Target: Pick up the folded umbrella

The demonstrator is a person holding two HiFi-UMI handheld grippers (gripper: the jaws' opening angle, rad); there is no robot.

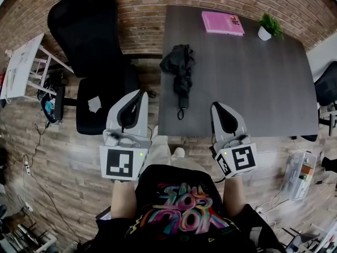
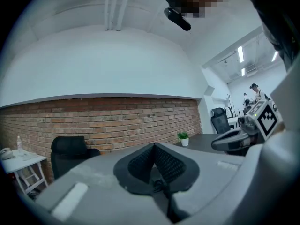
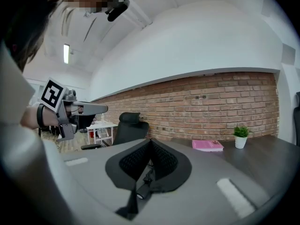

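My left tool and right tool were both closed, holding nothing; the folded black fabric umbrella lay at 12 o'clock from them, on the dark grey table.

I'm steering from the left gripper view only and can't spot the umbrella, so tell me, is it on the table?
Observer: Yes. The head view shows the folded umbrella lying on the dark table, near its left edge, strap end toward the person.
Operator: Is anything crowding it?
Observer: No, the pink book lies apart from it, at the table's far edge.
Operator: Where are my tongs relative to it?
Observer: The left gripper is off the table's left side, by the black chair; the umbrella is ahead and to its right.
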